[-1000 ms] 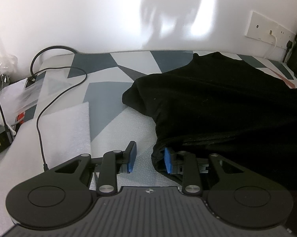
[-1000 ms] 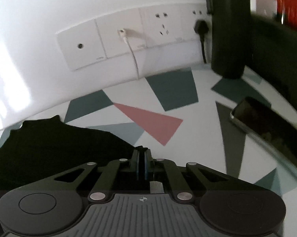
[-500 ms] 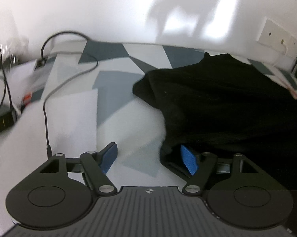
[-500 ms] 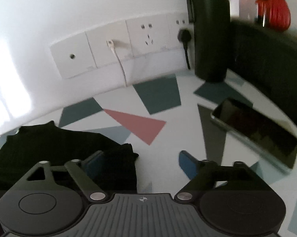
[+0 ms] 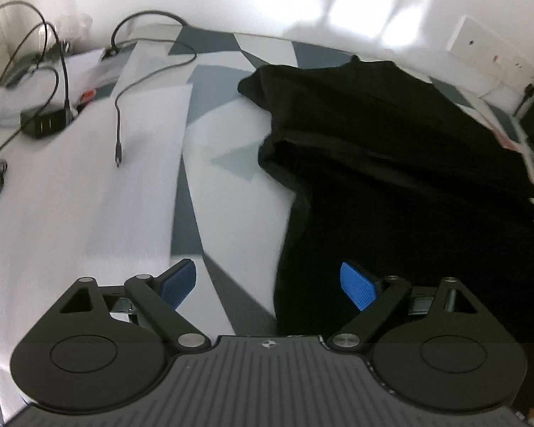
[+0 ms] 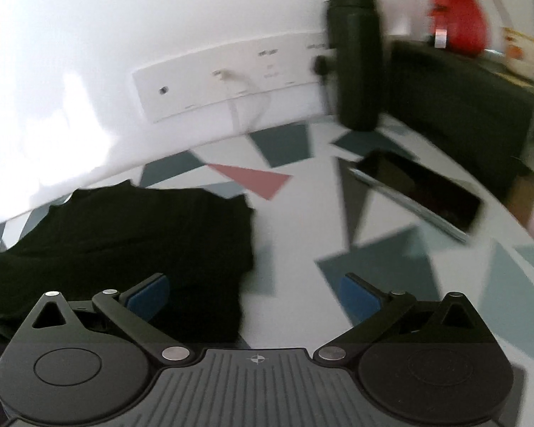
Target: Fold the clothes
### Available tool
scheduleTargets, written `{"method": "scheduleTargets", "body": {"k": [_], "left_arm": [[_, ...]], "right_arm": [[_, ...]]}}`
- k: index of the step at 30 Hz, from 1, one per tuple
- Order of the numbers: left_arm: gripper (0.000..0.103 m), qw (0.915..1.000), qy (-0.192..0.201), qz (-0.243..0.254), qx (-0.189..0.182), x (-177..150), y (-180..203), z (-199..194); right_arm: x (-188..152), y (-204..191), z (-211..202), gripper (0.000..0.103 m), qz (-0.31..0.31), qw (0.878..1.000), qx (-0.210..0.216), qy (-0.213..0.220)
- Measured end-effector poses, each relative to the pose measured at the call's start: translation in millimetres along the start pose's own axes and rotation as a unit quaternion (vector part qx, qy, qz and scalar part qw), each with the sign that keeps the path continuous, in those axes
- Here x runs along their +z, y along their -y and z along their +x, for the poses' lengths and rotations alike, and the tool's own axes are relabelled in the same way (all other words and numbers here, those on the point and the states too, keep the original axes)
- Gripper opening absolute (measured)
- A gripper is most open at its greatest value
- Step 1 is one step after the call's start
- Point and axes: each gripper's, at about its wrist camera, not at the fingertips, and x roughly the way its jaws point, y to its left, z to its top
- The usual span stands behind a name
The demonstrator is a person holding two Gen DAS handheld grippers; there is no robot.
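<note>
Both jaws gaping, gripping nothing. Black garment [image 5: 391, 163] lying folded on patterned counter [image 5: 217, 185], between left gripper [image 5: 268, 286] and right gripper [image 6: 254, 293], stretching away toward wall.

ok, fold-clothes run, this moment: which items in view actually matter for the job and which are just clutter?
Job:
- black garment, lying on the patterned table
- left tongs, open
- right tongs, open

Lying about:
- phone
- dark bottle
- loose cable
- charger block
- red vase
- wall sockets
</note>
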Motion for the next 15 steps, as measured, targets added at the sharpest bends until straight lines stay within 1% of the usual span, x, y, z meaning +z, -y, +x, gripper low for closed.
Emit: {"method": "scheduleTargets", "body": {"k": [2,6,8,9,11,15], "left_arm": [[0.092,0.9998,0.013,0.008,-0.013,-7.6,-3.1,-14.2],[0.095,0.9992,0.029,0.020,-0.017,-26.6,-7.6,-42.8],[0.095,0.9979,0.035,0.035,-0.041,-37.0,-8.1,-53.9],[0.095,0.9974,0.038,0.040,-0.046,-42.9,-8.6,-59.1],[0.095,0.9968,0.042,0.042,-0.054,-54.0,-10.6,-68.6],[0.095,0.9961,0.033,0.040,-0.071,-69.9,-20.2,-82.8]], "right_arm": [[-8.9,4.5,-21.4,0.102,0.020,1.000,-0.017,0.010],[-28.4,9.5,-70.4,0.102,0.057,0.997,-0.039,0.039],[-42.2,12.9,-98.5,0.102,0.077,0.994,-0.045,0.055],[-49.1,14.6,-112.4,0.102,0.086,0.993,-0.048,0.062],[-64.2,18.6,-137.4,0.102,0.091,0.992,-0.049,0.067],[-88.5,29.0,-180.5,0.102,0.074,0.991,-0.077,0.085]]}}
